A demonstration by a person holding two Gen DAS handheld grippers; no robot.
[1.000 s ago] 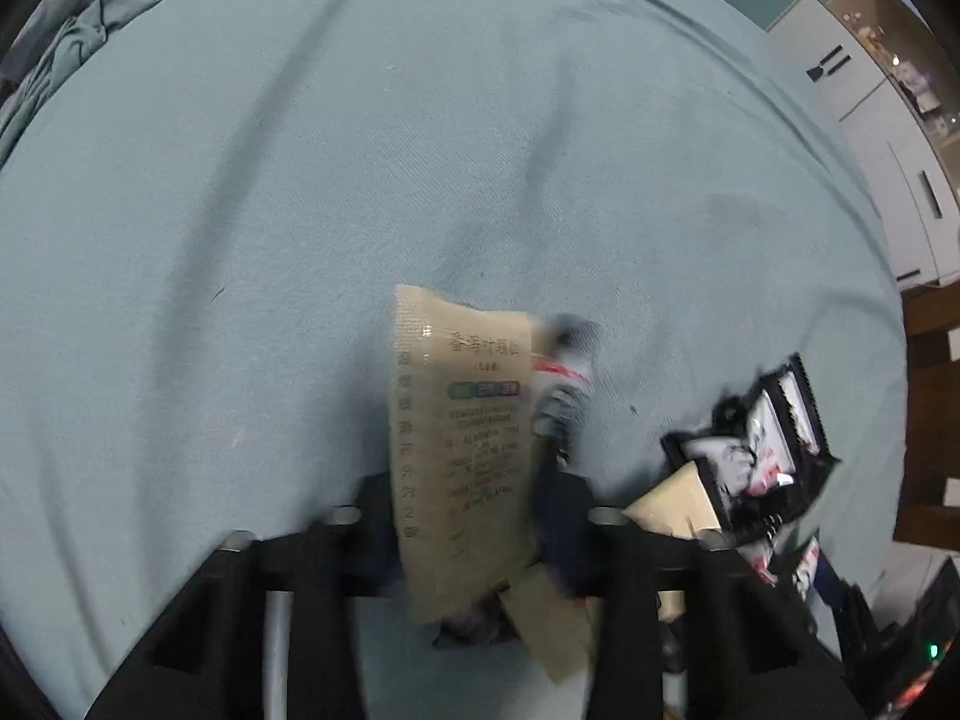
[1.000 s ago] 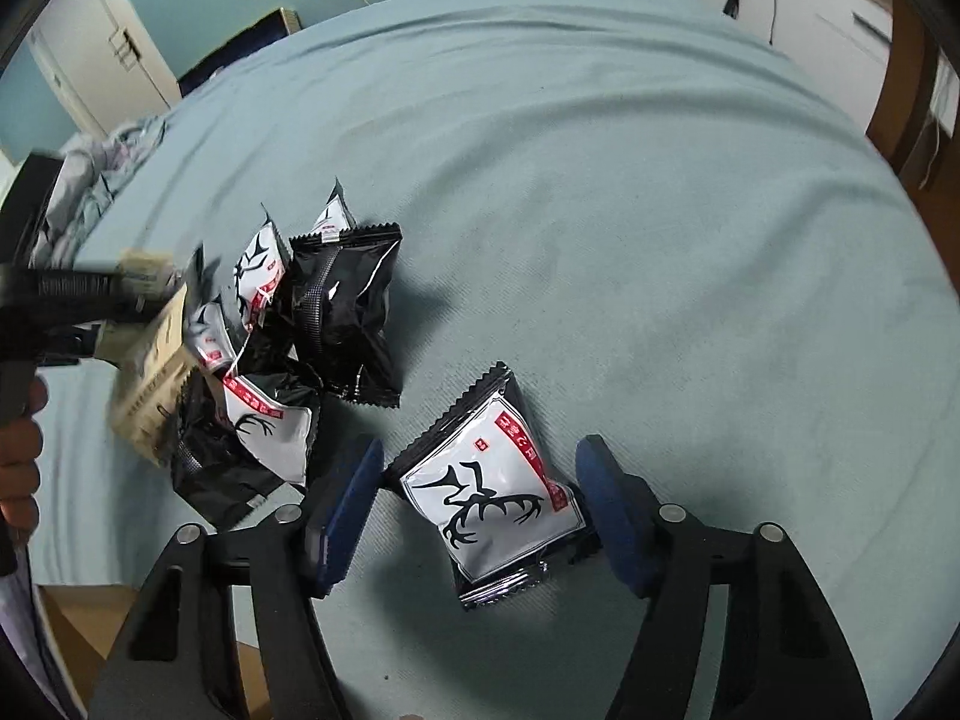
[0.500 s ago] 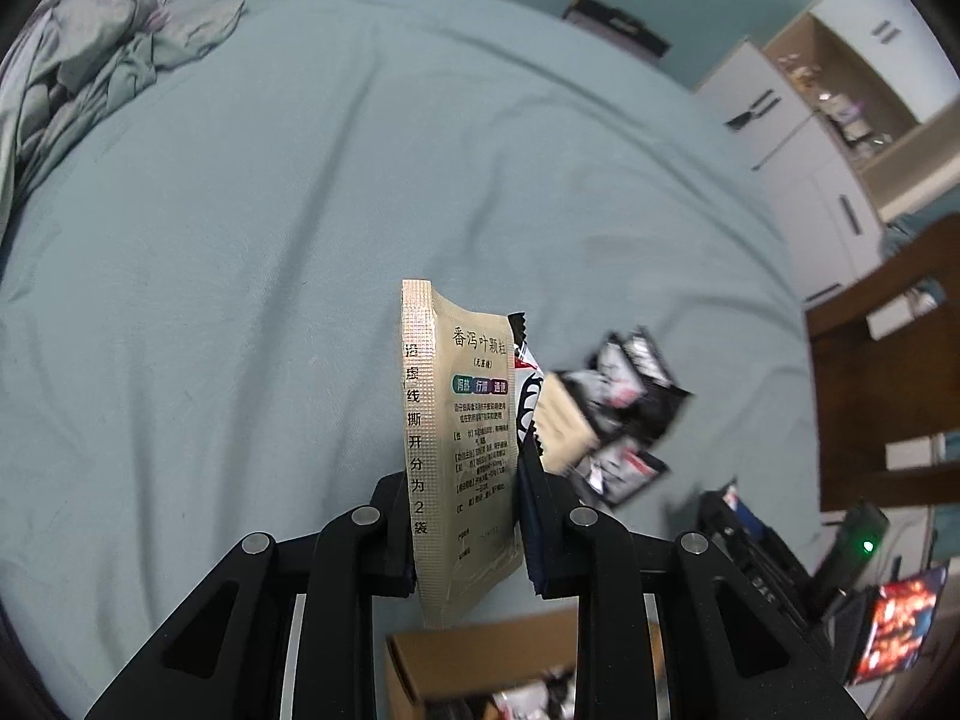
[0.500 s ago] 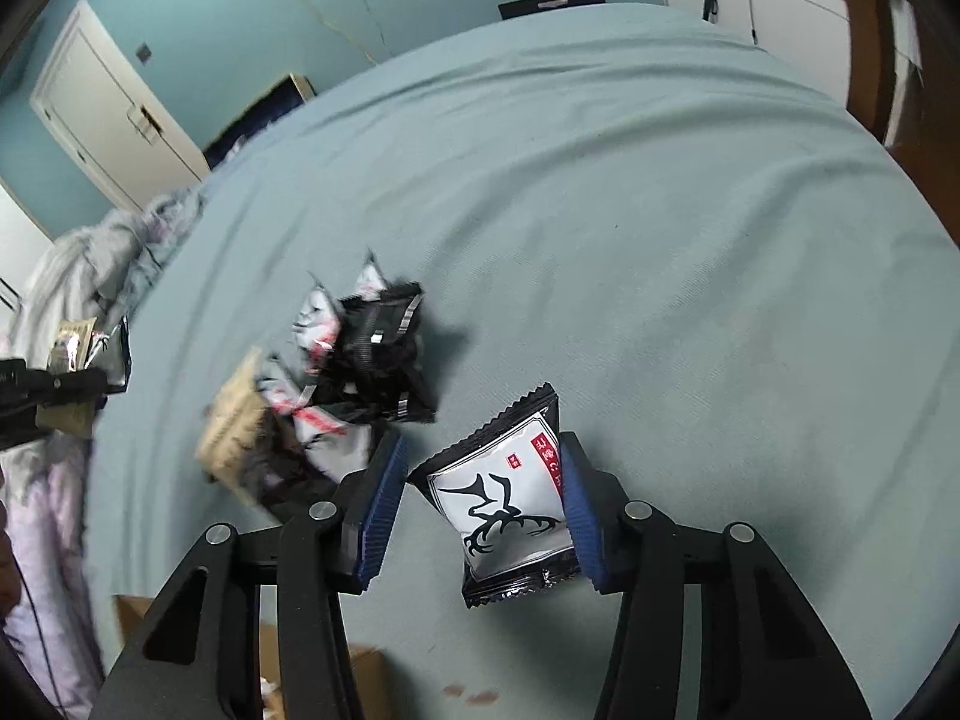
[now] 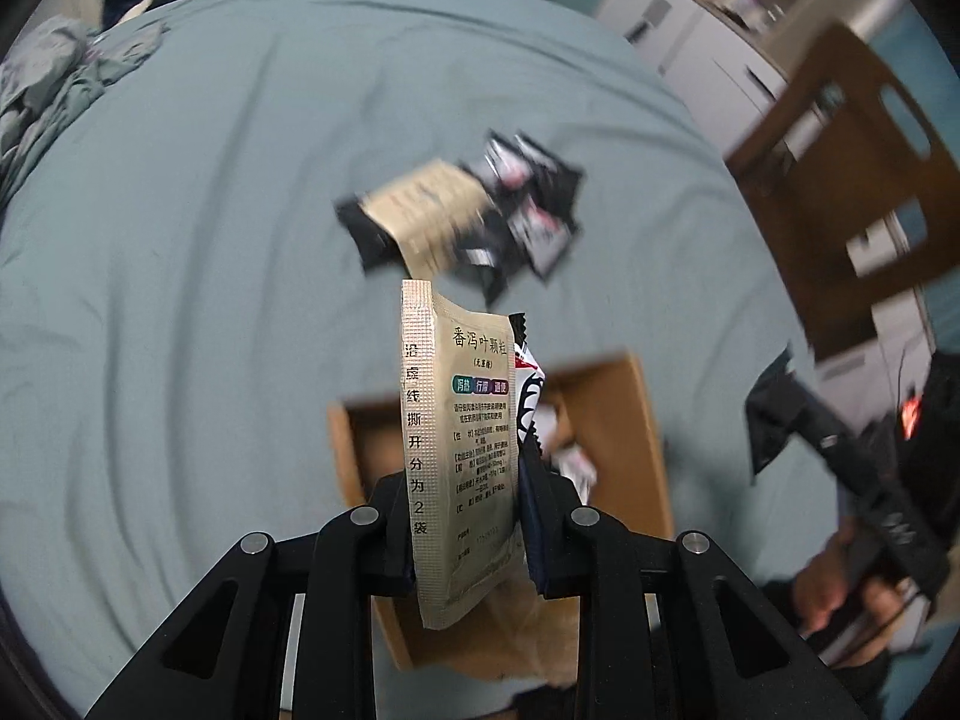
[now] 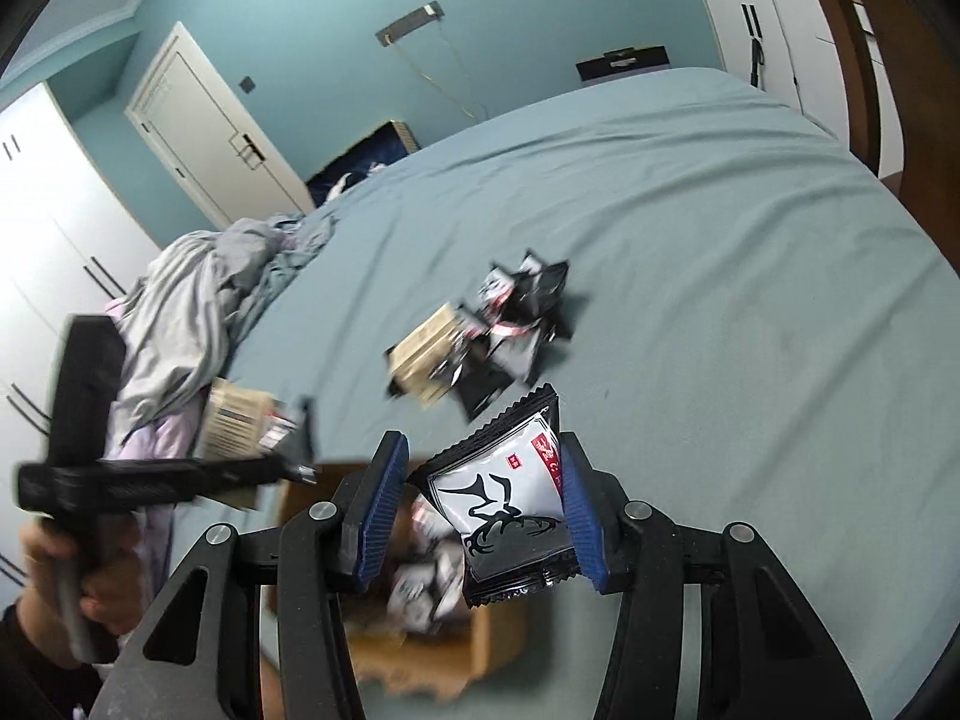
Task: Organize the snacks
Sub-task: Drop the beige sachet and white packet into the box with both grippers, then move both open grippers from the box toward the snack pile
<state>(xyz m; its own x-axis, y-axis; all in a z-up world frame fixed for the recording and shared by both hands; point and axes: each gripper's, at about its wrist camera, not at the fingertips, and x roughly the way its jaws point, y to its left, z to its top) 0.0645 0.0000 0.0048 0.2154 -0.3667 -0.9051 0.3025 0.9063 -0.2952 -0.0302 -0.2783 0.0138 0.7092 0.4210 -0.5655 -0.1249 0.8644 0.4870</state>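
My left gripper (image 5: 468, 534) is shut on a tan sachet (image 5: 462, 450) with a black-and-white snack packet (image 5: 529, 396) pressed behind it, held above an open cardboard box (image 5: 648, 450). My right gripper (image 6: 480, 516) is shut on a black-and-white antler-print snack packet (image 6: 510, 504), also above the box (image 6: 480, 648), which holds several packets. A pile of black packets and a tan sachet (image 5: 480, 216) lies on the blue bed; it also shows in the right wrist view (image 6: 486, 330). The left gripper appears in the right wrist view (image 6: 252, 450).
Crumpled grey bedding (image 6: 198, 300) lies at the bed's far left. A wooden chair (image 5: 840, 150) and white cabinets (image 5: 690, 42) stand to the right. The bed sheet (image 6: 720, 210) stretches wide around the pile.
Both grippers rose from the bed with their packets and moved back over the cardboard box. The pile on the bed now lies farther away.
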